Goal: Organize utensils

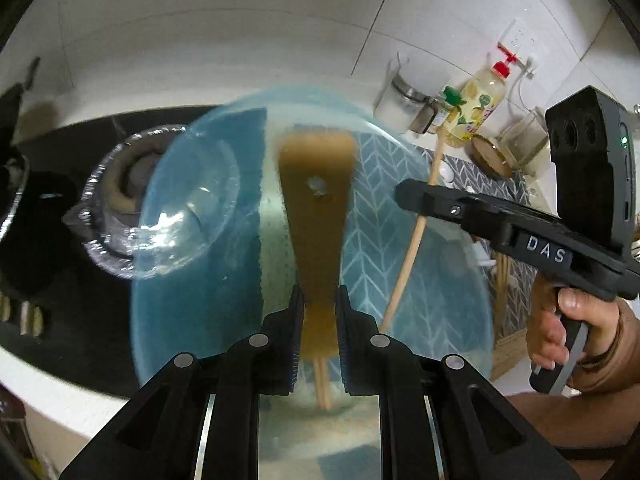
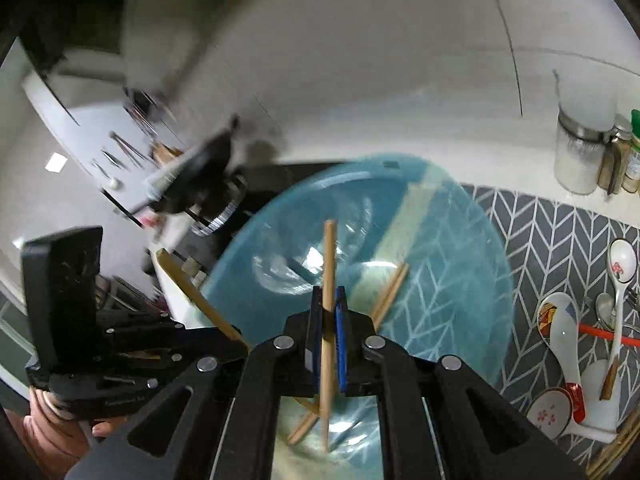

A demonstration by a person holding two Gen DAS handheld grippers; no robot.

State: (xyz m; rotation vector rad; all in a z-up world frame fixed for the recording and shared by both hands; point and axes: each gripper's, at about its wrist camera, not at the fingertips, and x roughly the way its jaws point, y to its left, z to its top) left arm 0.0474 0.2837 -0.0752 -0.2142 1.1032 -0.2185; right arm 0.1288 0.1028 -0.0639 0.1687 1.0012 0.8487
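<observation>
In the left wrist view the left claw [image 1: 318, 320] is clamped on a wooden spatula [image 1: 316, 200], its flat end with a round hole pointing away from the camera and smeared by blur; the spatula's lower end is cut off between the pads, and a thin stick shows just below it, too blurred to name. Under the spatula lies a clear blue bowl [image 1: 192, 280], tinting everything seen through it; a glass bowl [image 1: 120, 208] overlaps its left rim. To the right a hand [image 1: 576, 328] holds the right claw [image 1: 404, 194], seen side-on, with a chopstick [image 1: 412, 240] running down from its tip. Farther off stand a jar [image 1: 400, 100] and a pump bottle [image 1: 480, 108] against the tiled wall, their labels unreadable.

In the right wrist view the right claw [image 2: 329, 312] is closed tight on the chopstick [image 2: 329, 264], which stands nearly upright between the blue pads; its lower end reaches down out of sight behind the claw's body. Loose chopsticks [image 2: 390, 292] lie in the blue bowl [image 2: 460, 280] beneath. At left the left claw [image 2: 244, 346] holds the spatula [image 2: 192, 292] edge-on. At right, on a patterned mat [image 2: 540, 232] on the table, lie ceramic spoons [image 2: 560, 332], partly cut off by the frame; the far left is blurred beyond telling.
</observation>
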